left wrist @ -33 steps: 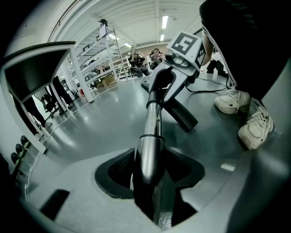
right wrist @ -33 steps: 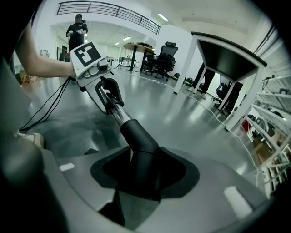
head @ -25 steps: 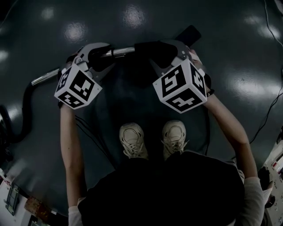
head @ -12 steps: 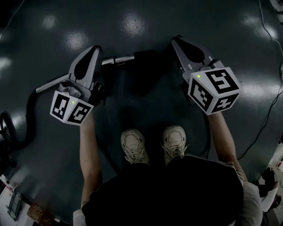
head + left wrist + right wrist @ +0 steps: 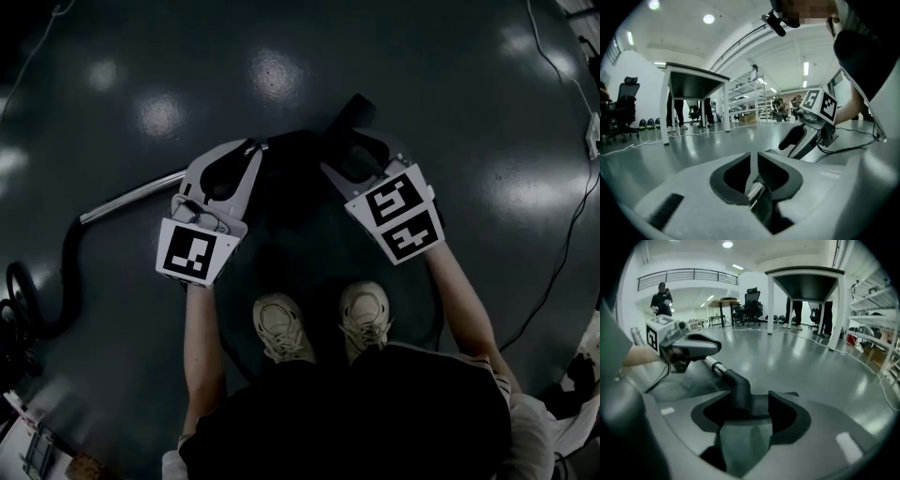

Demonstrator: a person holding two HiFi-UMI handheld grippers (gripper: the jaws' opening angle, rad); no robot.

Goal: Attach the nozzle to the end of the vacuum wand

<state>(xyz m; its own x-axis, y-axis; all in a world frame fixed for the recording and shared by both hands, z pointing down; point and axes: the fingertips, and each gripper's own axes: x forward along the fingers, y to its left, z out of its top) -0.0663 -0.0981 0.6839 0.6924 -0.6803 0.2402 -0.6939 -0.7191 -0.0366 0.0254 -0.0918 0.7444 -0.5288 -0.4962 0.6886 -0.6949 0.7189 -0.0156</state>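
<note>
Left gripper view: left claw (image 5: 753, 157) just clamped chrome wand (image 5: 755, 191); right claw (image 5: 750, 397) opening round black nozzle (image 5: 738, 385).

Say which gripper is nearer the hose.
Left. The left gripper, jaws just closing on the wand, sits right of the hose. The right gripper, jaws just opening with the nozzle between them, is farther right, beyond the left one.

Shiny silver metal vacuum wand (image 5: 131, 197); matte black plastic nozzle (image 5: 738, 387); black curved hose (image 5: 64, 267). Glossy dark grey floor (image 5: 469, 94), pale light patches. Cream lace-up sneakers (image 5: 281, 323). White-legged black-topped table (image 5: 806, 284).
</note>
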